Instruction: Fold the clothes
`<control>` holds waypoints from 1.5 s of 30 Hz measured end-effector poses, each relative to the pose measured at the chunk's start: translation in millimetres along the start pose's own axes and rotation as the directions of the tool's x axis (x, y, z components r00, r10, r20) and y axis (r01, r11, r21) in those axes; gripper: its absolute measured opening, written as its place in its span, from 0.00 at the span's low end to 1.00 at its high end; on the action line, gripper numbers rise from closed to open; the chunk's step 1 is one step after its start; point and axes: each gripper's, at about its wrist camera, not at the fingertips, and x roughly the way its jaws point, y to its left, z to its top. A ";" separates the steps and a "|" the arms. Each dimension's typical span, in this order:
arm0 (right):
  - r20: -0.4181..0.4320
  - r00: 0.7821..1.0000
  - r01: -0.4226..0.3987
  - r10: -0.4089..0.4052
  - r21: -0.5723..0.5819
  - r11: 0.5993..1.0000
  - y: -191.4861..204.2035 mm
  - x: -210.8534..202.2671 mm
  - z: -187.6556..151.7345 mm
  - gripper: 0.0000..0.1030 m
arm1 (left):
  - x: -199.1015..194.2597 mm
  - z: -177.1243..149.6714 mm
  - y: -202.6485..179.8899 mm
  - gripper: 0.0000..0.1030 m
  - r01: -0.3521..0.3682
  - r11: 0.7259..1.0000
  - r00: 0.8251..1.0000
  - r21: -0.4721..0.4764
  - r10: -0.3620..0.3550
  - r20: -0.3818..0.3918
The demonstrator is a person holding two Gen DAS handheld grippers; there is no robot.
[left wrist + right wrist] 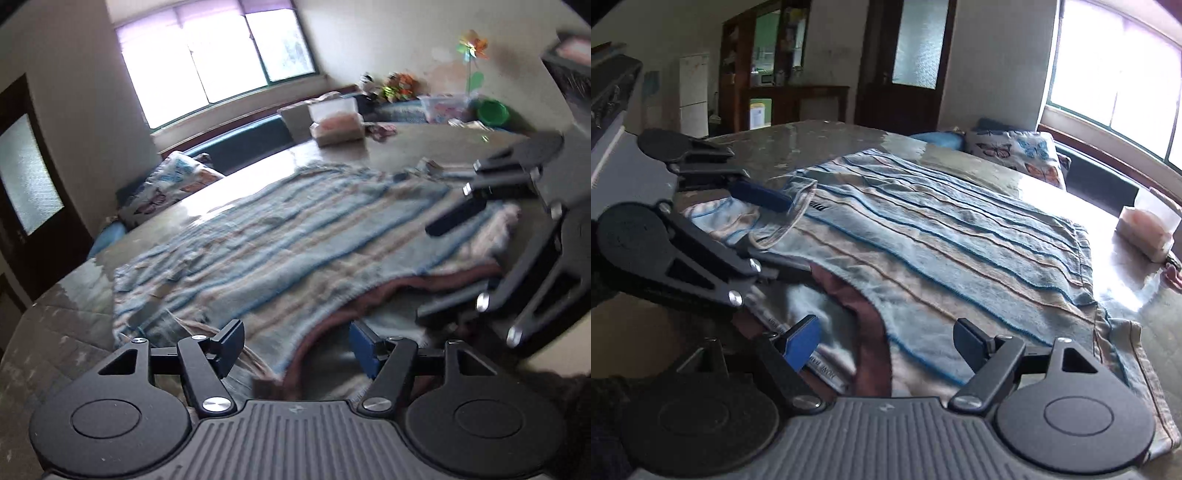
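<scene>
Garment: a striped blue, white and tan shirt (942, 236) lies spread flat on the table (820, 140) in front of me, its stripes running away from me toward the window side.
Near edge: the shirt's front hem curves up just ahead of my tongs, and a brown piece of cloth (871, 328) shows from under it.
Collar: the neck opening (790, 218) sits at the end by my left tongs, seen from my right-hand camera.
Far edge: the shirt's far side is straight and stops short of the table's rim, with bare glossy tabletop beyond it.
Left tongs (295, 350): my jaws stand apart over the near hem and the brown cloth; nothing is pinched between the pads.
Right tongs (886, 343): my jaws stand wide over the same hem, pads clear of the cloth, gripping nothing.
Spacing: my two tongs are near each other, each visible at the side of the other's view.
Open room: bare table on the window side of the shirt.
Obstacles: a clear plastic box (1148, 229) stands on the table well apart from the shirt; a butterfly-print cushion (1019, 155) lies beyond the table edge.
</scene>
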 end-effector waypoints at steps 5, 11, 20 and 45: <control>0.025 0.999 0.030 -0.031 0.063 0.998 -13.2 -22.7 -5.3 0.79 | -5.3 -3.5 -2.5 0.69 0.003 1.000 1.000 0.018 -0.003 0.008; -0.009 0.995 0.096 -0.096 0.109 0.989 -25.9 -32.9 -22.4 0.79 | -7.7 -4.6 -3.2 0.70 0.007 1.000 1.000 0.016 -0.007 0.006; 0.036 0.994 0.095 -0.102 0.151 0.984 -30.3 -45.6 -23.3 0.79 | -9.6 1.4 -5.1 0.79 0.016 0.999 1.000 0.029 -0.016 0.004; -0.132 0.877 0.451 -0.462 0.562 0.694 -156.3 -65.1 -78.2 0.42 | 13.9 48.7 -30.3 0.95 0.058 0.998 0.998 -0.014 -0.057 0.039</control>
